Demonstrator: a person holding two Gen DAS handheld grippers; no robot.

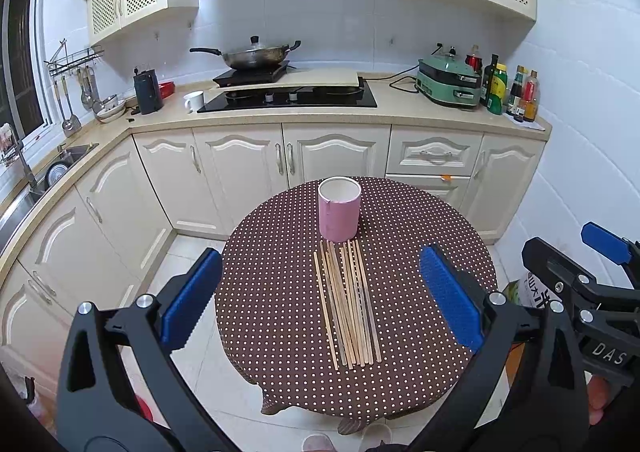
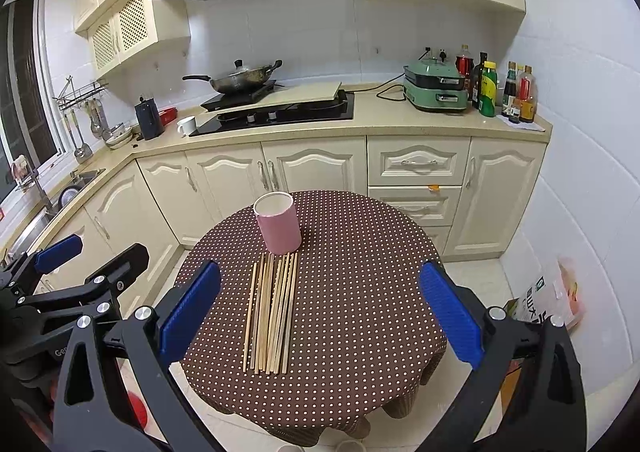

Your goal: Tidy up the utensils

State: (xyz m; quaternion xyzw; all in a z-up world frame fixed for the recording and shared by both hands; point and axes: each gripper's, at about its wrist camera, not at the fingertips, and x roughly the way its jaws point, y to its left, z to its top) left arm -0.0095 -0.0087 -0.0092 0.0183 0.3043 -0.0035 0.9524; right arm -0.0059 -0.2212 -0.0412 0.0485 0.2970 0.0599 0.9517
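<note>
Several wooden chopsticks (image 1: 347, 306) (image 2: 273, 312) lie side by side in a loose row on the round table with its brown polka-dot cloth (image 1: 420, 236) (image 2: 360, 252). Just beyond their far ends stands an upright pink cylindrical holder (image 1: 339, 209) (image 2: 278, 223), empty as far as I can see. My left gripper (image 1: 320, 300) hangs open above the table's near side, nothing between its blue pads. My right gripper (image 2: 320, 312) is also open and empty, held to the right of the left one; its blue-tipped frame shows in the left wrist view (image 1: 576, 264).
Cream kitchen cabinets (image 1: 280, 156) and a counter with a hob (image 1: 288, 96), a wok (image 1: 252, 54), a white mug (image 1: 195, 101), a green cooker (image 1: 448, 86) and bottles (image 1: 516, 92) stand behind the table. A sink (image 1: 60, 164) is at the left. A printed bag (image 2: 552, 300) sits on the tiled floor at the right.
</note>
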